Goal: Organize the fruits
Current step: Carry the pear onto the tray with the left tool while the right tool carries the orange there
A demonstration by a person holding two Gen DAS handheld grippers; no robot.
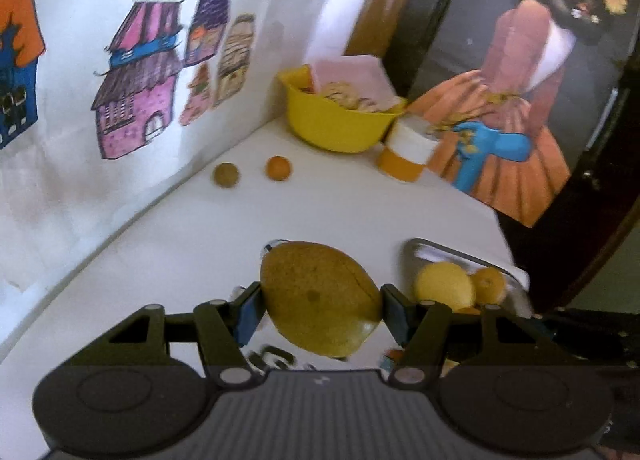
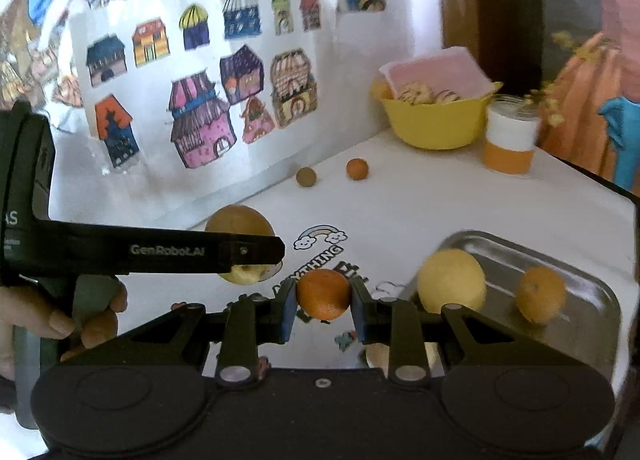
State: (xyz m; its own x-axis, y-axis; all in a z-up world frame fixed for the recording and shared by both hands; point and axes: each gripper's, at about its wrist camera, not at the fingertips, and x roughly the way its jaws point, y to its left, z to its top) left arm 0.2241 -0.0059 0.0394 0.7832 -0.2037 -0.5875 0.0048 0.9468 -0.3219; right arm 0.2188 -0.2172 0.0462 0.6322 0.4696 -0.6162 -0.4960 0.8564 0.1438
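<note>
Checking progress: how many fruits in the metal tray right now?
2: a yellow fruit at the left of the metal tray, a small orange fruit to its right. The gripper may hide more.

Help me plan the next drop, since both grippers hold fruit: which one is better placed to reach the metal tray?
Right, probably. The right gripper, shut on the orange, sits just beside the metal tray. The left gripper, holding the brownish-yellow fruit, is farther over.
</note>
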